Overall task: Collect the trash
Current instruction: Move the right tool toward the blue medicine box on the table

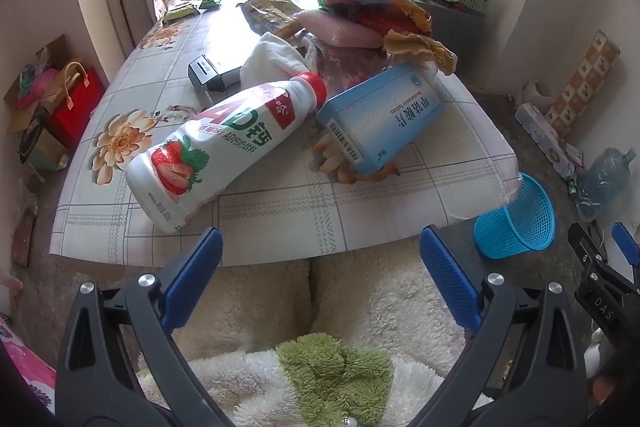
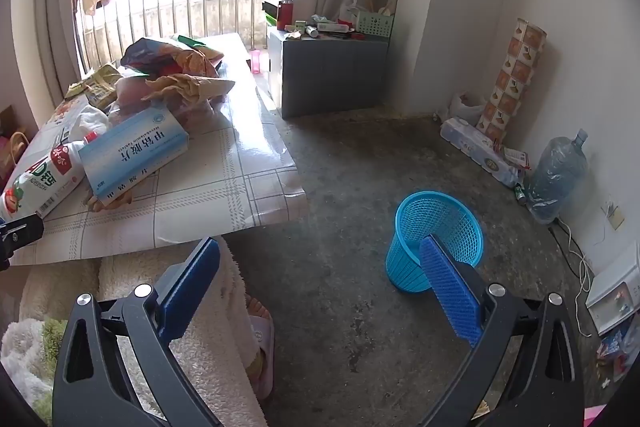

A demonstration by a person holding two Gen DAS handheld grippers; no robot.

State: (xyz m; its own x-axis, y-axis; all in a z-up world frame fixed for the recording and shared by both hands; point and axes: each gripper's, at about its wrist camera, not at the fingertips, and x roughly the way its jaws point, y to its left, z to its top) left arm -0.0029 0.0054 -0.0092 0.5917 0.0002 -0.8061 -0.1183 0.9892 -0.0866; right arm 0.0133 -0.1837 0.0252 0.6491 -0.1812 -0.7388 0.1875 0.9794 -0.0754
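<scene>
A white strawberry drink bottle (image 1: pixel 224 143) with a red cap lies on its side on the table (image 1: pixel 280 219), next to a blue medicine box (image 1: pixel 384 115) that rests on some peels. Behind them is a heap of wrappers, a white cloth and a colourful bag (image 1: pixel 360 11). My left gripper (image 1: pixel 320 247) is open and empty, just off the table's near edge in front of the bottle. My right gripper (image 2: pixel 320 259) is open and empty above the floor, near the blue mesh bin (image 2: pixel 436 227). The bottle (image 2: pixel 40 183) and box (image 2: pixel 132 155) also show in the right wrist view.
The bin (image 1: pixel 516 223) stands on the concrete floor right of the table. A grey cabinet (image 2: pixel 328 75) with clutter stands at the back. A water jug (image 2: pixel 556 175) and packages lie along the right wall. My fluffy-robed legs (image 1: pixel 320 307) are under the grippers.
</scene>
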